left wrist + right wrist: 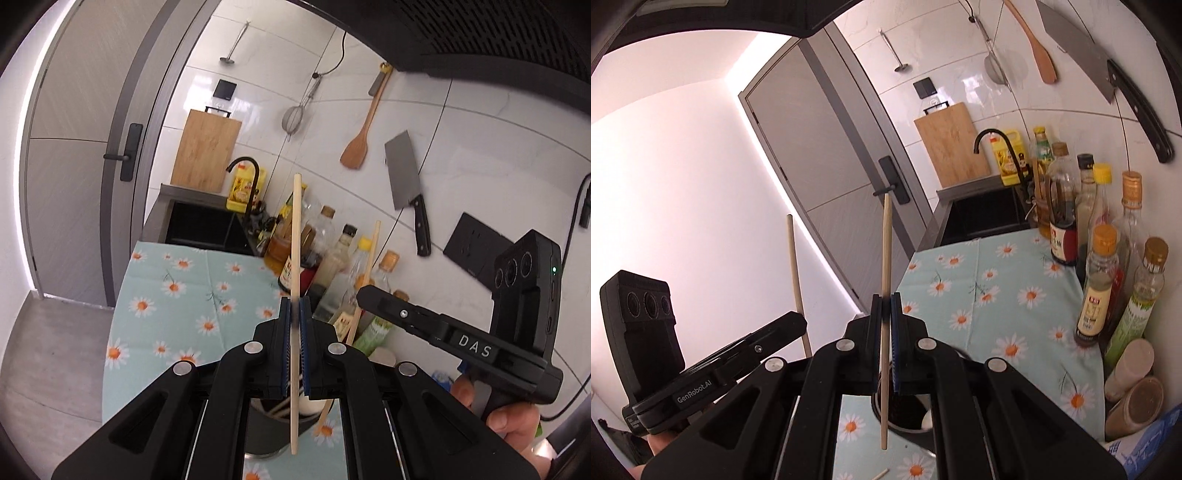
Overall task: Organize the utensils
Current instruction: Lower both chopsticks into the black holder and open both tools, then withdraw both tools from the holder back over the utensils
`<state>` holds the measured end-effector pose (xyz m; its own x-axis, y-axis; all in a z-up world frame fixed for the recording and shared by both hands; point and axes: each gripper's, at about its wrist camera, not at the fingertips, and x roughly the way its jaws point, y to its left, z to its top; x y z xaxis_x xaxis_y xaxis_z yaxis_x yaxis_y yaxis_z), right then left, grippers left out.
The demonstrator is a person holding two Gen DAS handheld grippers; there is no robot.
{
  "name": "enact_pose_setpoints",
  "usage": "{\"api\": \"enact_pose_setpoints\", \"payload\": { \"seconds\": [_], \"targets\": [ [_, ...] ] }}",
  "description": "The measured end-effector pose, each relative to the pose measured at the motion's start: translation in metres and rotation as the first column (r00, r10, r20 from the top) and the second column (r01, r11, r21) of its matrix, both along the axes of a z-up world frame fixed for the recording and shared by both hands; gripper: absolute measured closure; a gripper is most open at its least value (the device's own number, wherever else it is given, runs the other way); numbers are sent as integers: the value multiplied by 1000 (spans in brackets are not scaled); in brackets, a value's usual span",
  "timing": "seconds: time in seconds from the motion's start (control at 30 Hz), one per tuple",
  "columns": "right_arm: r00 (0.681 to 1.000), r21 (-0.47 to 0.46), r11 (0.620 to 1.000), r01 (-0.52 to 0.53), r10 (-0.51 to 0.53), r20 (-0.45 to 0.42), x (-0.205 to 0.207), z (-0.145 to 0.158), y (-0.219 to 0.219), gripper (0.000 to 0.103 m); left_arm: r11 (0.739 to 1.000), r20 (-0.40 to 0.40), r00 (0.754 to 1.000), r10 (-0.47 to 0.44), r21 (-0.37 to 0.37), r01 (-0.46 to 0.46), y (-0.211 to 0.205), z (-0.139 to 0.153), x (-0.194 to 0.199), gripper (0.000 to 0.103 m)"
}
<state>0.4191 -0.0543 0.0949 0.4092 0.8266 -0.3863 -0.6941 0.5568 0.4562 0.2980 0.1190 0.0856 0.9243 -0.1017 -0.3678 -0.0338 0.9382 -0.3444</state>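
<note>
My left gripper (pixel 294 314) is shut on a wooden chopstick (pixel 296 236) held upright above a dark utensil holder (pixel 271 428) that has chopsticks and a white spoon in it. My right gripper (pixel 885 306) is shut on a second wooden chopstick (pixel 886 251), also upright, over the same holder (pixel 908 413). The right gripper (pixel 365 291) shows in the left wrist view with its chopstick (pixel 369 266). The left gripper (pixel 798 321) shows in the right wrist view with its chopstick (pixel 793 266). Another chopstick tip (pixel 881 473) lies on the cloth.
A daisy-patterned cloth (pixel 177 291) covers the counter. Several sauce bottles (pixel 1100 280) line the tiled wall. A black sink (pixel 203 229) with faucet lies beyond. A cleaver (pixel 408 177), wooden spatula (pixel 360 140), strainer and cutting board (pixel 207 151) are at the wall.
</note>
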Motion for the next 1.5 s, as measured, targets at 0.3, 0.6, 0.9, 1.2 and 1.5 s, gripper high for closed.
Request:
{"api": "enact_pose_setpoints", "payload": {
  "seconds": [0.3, 0.6, 0.9, 1.2, 1.5],
  "targets": [
    [998, 4, 999, 42, -42, 46, 12, 3, 9, 97, 1000, 56, 998, 23, -17, -22, 5, -5, 29, 99],
    [999, -42, 998, 38, -38, 6, 21, -17, 21, 97, 1000, 1, 1000, -12, -15, 12, 4, -27, 50, 98],
    [998, -30, 998, 62, -63, -23, 21, -18, 13, 83, 1000, -39, 999, -15, -27, 14, 10, -36, 49, 98],
    [998, -18, 998, 65, -66, -12, 7, -6, 4, 83, 1000, -38, 999, -17, 11, 17, 3, -26, 34, 98],
    [998, -18, 999, 41, -42, -43, -18, -4, -17, 79, 998, -63, 997, 35, 50, -32, -9, -14, 1, 68]
  ]
}}
